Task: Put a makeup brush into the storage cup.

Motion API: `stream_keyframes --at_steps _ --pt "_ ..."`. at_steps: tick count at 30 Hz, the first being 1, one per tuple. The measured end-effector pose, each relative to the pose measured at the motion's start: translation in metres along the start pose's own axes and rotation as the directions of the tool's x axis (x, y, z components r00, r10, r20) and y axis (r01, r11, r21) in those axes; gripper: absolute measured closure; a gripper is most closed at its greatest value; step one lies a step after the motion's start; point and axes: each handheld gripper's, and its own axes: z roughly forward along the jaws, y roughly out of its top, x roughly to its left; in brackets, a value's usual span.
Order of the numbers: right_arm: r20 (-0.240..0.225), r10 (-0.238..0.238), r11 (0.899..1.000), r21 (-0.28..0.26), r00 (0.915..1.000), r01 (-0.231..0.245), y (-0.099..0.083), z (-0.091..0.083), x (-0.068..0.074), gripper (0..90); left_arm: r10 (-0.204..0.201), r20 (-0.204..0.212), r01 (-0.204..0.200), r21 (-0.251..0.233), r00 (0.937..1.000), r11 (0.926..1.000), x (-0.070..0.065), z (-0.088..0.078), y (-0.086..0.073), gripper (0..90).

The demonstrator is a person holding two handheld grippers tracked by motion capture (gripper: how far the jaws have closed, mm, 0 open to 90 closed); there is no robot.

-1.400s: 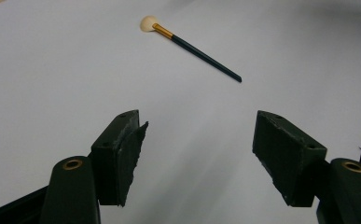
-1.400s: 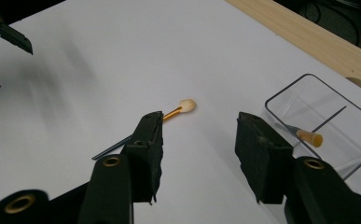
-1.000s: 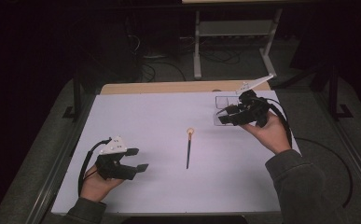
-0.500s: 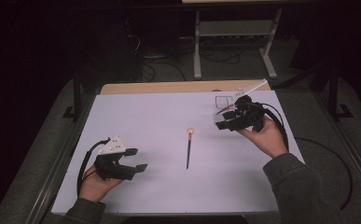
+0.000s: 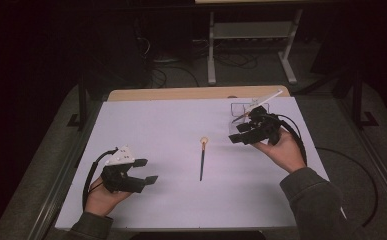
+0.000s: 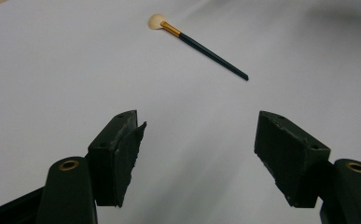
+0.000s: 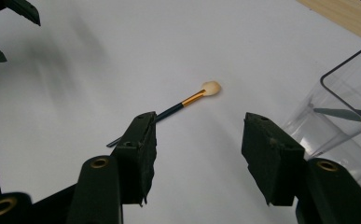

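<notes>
White paper covers the worktop (image 5: 146,125), with a strip of bare wood along its far edge and dark floor with cables and a metal stand beyond.

Nearest the person, the left gripper (image 5: 141,171) rests low on the paper with its jaws spread and nothing between them; in the left gripper view the two pads frame only blank paper, the brush lying well ahead.

Further in, at the middle of the sheet, lies the brush (image 5: 202,159): a thin dark handle, a gold band and a small pale rounded tip pointing away from the person. It lies flat, touching nothing else, well apart from either hand.

Farther off and to the right, the right gripper (image 5: 237,134) hovers above the paper, its jaws parted and empty, having just been opening a little. In the right gripper view the brush shows between and beyond the pads. Just behind that gripper stands a clear plastic holder (image 7: 350,116) with another brush leaning inside it.

The brush looks very light and stiff, and its smooth, narrow handle would likely roll or slip under a loose pinch. The soft tip should be spared. The best hold seems to be across the dark handle near its middle, below the gold band, with the pads closing squarely from both sides.
</notes>
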Motion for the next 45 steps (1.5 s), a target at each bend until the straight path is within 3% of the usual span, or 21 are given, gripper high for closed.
stream_keyframes --at_steps 15,33,45 --pt "-0.004 -0.012 0.999 0.040 0.9999 0.012 0.005 0.017 0.011 40.7 0.001 -0.003 -0.001 -0.004 1.0000 1.0000 0.000 -0.001 0.001 30.2" --pt "-0.032 -0.012 0.995 0.100 0.9994 0.015 0.014 0.062 0.022 36.4 0.008 -0.003 -0.008 -0.006 1.0000 1.0000 0.001 -0.003 0.000 30.3" --pt "-0.013 0.004 0.992 0.130 0.9999 -0.002 0.016 0.086 0.024 36.1 0.004 -0.001 -0.004 -0.009 1.0000 1.0000 0.001 -0.004 0.000 30.3"
